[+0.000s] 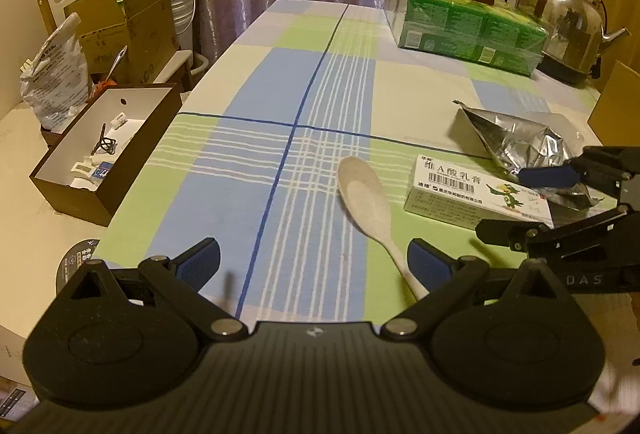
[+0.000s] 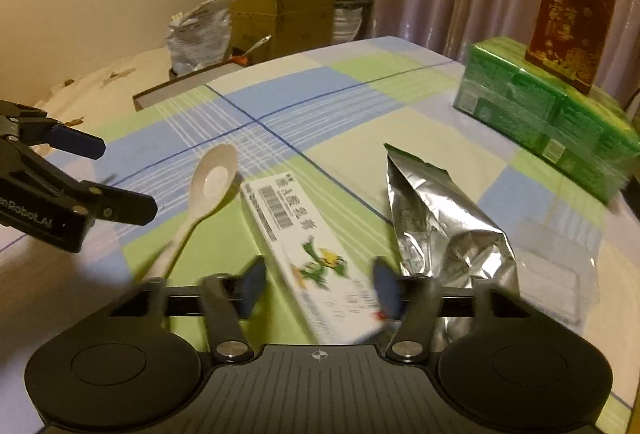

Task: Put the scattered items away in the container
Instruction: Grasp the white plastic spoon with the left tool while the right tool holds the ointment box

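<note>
From the left wrist view, the open brown box (image 1: 106, 150) sits off the left edge of the checked tablecloth (image 1: 256, 82) and already holds a few small things, so some tidying looks done. 3 loose items are still out on the cloth: a pale spoon (image 1: 366, 200), a white medicine carton (image 1: 476, 192) just right of it, and a crumpled silver foil bag (image 1: 524, 148) behind the carton. The left gripper (image 1: 314, 260) hovers with its fingers spread wide and nothing between them; the spoon's handle runs toward its right finger, whether touching I cannot tell. The right gripper (image 1: 520, 200) reaches in from the right, over the carton's far end.

From the right wrist view, the right gripper (image 2: 318, 288) straddles the near end of the carton (image 2: 308, 254), its fingers narrowed to about the carton's width. Blur hides whether the pads actually press it, so I judge this a grasp in the making, not a finished one. The spoon (image 2: 208, 190) lies to the left, the foil bag (image 2: 436, 222) to the right.

Only the left view shows inside the box; here just its rim (image 2: 176, 94) peeks past the table edge. Only this view shows the carton between the fingers, and a clear plastic tray (image 2: 556, 262) beside the bag, possibly a 4th item.
</note>
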A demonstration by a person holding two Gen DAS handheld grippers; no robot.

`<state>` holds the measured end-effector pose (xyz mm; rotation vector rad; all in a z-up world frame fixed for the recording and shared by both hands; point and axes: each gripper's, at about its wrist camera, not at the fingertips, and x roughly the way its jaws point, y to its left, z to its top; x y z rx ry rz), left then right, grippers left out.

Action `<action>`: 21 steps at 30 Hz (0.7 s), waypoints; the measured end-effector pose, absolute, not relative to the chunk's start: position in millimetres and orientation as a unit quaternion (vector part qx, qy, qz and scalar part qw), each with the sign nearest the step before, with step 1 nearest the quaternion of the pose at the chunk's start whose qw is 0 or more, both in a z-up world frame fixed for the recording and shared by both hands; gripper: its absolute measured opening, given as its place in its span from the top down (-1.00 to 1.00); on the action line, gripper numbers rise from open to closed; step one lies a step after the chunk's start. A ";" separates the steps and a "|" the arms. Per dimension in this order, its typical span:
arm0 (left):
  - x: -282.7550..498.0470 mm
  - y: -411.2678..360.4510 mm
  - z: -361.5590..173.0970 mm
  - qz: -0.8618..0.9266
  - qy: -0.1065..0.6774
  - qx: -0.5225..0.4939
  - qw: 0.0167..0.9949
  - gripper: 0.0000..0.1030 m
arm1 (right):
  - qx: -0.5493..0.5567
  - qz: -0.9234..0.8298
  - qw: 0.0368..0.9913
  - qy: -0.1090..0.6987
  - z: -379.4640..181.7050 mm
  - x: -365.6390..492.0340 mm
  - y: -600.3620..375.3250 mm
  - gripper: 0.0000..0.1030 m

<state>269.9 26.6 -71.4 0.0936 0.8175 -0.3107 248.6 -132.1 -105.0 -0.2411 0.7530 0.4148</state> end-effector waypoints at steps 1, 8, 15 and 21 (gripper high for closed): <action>270.4 25.8 -71.8 -0.151 0.396 0.046 0.905 -0.90 | -0.109 0.193 0.903 0.367 -104.1 246.7 -133.3 0.19; 277.1 5.2 -73.5 -0.168 0.390 0.056 0.904 -0.73 | -0.073 0.123 0.913 0.383 -99.2 227.8 -141.0 0.28; 298.7 -25.2 -81.8 -0.171 0.389 0.082 0.901 -0.22 | -0.065 0.128 0.916 0.375 -98.7 216.5 -141.1 0.28; 309.1 -36.9 -90.1 -0.161 0.389 0.100 0.902 0.44 | -0.046 0.124 0.913 0.385 -104.3 213.1 -148.8 0.29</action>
